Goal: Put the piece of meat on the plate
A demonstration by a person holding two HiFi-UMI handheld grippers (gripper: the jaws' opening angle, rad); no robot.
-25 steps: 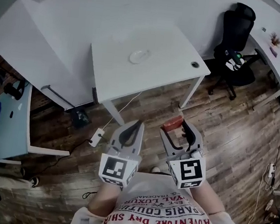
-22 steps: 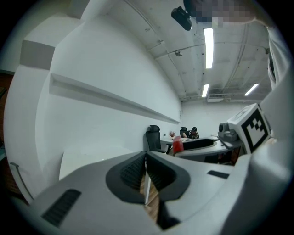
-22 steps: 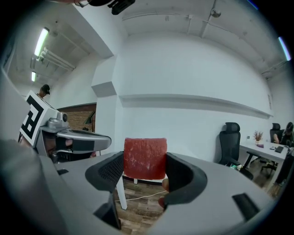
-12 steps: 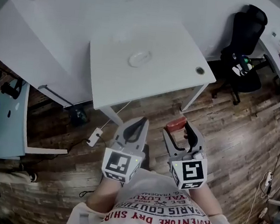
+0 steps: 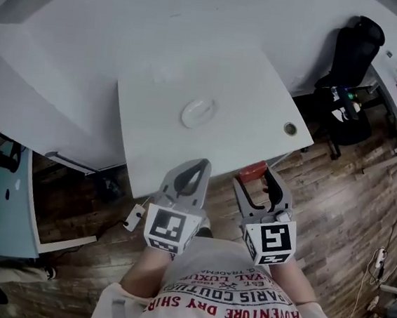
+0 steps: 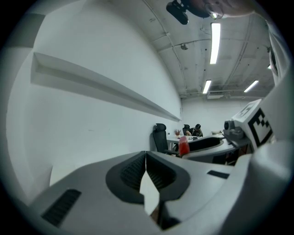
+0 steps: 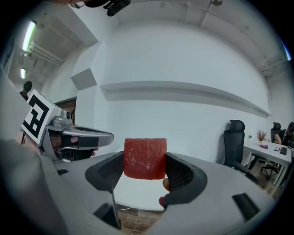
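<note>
Looking down from the head view, a person in a white printed shirt (image 5: pixel 230 292) holds two grippers out over a dark wooden floor (image 5: pixel 335 197), at the near edge of a white table (image 5: pixel 153 122). The left gripper (image 5: pixel 198 164) has its fingers (image 5: pixel 182 183) pressed together to a narrow tip, empty. Just beside it, the right gripper (image 5: pixel 256 179) has its fingers clamped on a red piece of meat (image 5: pixel 251 172), held in the air at the fingertips near the table's edge. A small white plate (image 5: pixel 198 112) lies near the middle of the table, well apart from the meat. A black office chair (image 5: pixel 355 55) stands at the upper right, beyond the table's far corner. In the left gripper view, the two grey fingers meet along a closed seam against a white wall, and the right gripper with its bit of red meat shows at the right. In the right gripper view, the meat is a squarish red block, upright, gripped on its left and right sides by the dark ribbed pads; the white table top shows below it, the left gripper at the left, the chair at the right.
</note>
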